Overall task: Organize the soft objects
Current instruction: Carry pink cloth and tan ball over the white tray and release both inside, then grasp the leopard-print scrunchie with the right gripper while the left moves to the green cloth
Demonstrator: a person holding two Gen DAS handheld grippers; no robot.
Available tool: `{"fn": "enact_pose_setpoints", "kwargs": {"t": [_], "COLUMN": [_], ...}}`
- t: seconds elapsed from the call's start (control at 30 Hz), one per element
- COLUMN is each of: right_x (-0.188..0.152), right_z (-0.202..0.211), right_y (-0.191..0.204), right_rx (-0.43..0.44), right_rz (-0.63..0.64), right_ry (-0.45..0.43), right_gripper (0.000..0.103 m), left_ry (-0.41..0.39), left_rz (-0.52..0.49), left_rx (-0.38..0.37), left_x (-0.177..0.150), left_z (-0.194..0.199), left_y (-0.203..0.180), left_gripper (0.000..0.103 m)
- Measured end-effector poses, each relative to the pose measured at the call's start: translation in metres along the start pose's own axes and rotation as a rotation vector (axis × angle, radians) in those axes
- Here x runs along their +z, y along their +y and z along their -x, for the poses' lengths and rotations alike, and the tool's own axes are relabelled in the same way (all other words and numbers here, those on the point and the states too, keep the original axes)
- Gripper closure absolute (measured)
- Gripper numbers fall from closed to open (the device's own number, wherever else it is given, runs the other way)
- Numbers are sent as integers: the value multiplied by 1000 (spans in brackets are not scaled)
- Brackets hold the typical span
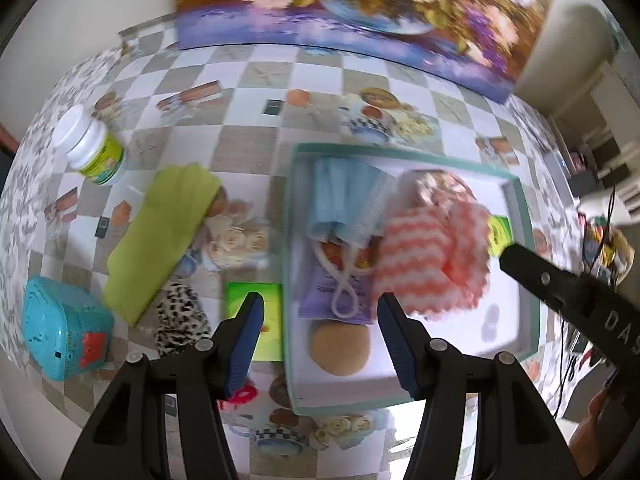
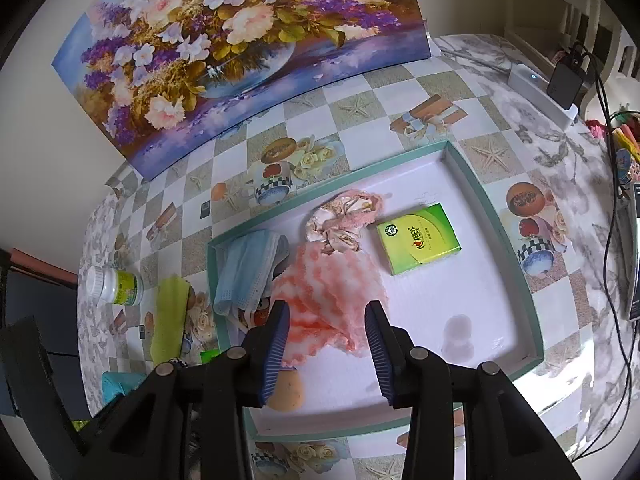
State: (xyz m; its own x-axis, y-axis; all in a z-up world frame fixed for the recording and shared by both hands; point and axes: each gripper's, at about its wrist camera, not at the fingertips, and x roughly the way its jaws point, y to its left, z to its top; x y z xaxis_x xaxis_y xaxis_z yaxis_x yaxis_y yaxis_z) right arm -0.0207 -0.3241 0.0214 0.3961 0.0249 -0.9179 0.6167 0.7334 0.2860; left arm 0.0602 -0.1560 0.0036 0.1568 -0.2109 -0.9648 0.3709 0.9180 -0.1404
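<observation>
Two grippers are hovering over a shallow white tray with a teal rim, which is sitting on a checkered tablecloth in front of a flower painting. The left gripper is holding its blue-padded jaws spread wide with nothing between them, hanging above the tray's near left corner, where a tan round sponge is lying. The right gripper is likewise spread and gripping nothing, poised just above the near edge of a pink-and-white striped cloth. That cloth is lying crumpled in the middle of the tray, its long axis running from the near side toward the far side, with its far end touching a bunched floral scrunchie. A light blue face mask is resting at the tray's left edge, its length running near to far and its white ear loops trailing toward the cameras over a purple packet. A green tissue pack is lying flat in the tray to the right of the scrunchie, apart from the cloth. Outside the tray on the left, a lime green cloth is stretching diagonally, its far end pointing toward the painting, beside a leopard-print scrap, a white-capped bottle, a turquoise container and a second green pack.
</observation>
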Motion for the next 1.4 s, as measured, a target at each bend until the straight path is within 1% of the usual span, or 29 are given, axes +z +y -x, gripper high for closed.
{"fn": "enact_pose_setpoints", "kwargs": {"t": [0.07,0.13,0.17,0.2,0.23,0.27,0.4,0.6,0.63,0.77,0.97,1.1,1.23,1.4], "right_x": [0,-1,-2,-2,-2,-3,-6,-10,-11,-15,-25,-34,-45,-58], "right_z": [-3,-6,-8,-9,-11,-12,-19,-23,-23,-22,-28,-34,-43,-66], "right_y": [1,2,2,3,4,5,11,27,31,50,88,111,132,153], "right_rx": [-8,-18,-21,-23,-24,-25,-31,-28,-26,-6,20,38,55,81], "right_rz": [1,1,2,5,9,10,22,54,64,107,184,222,260,278], "right_ry": [5,12,14,16,18,19,31,37,32,27,41,55,78,142], "right_gripper": [59,51,45,45,44,43,37,34,34,34,34,34,34,34], "left_ry": [3,2,-2,-8,-11,-17,-33,-62,-66,-77,-71,-62,-48,-19], "left_rz": [32,66,82,106,118,141,200,320,330,373,361,348,343,329], "left_rx": [-10,-13,-13,-8,-6,-2,19,64,71,127,164,139,131,125], "left_x": [4,7,9,11,11,13,19,23,23,22,20,21,23,25], "left_z": [0,1,2,2,2,2,3,8,9,12,14,13,11,2], "left_y": [10,22,27,35,39,47,72,122,129,157,179,183,189,197], "left_gripper": [43,42,37,31,22,21,20,19,17,17,17,17,17,17]}}
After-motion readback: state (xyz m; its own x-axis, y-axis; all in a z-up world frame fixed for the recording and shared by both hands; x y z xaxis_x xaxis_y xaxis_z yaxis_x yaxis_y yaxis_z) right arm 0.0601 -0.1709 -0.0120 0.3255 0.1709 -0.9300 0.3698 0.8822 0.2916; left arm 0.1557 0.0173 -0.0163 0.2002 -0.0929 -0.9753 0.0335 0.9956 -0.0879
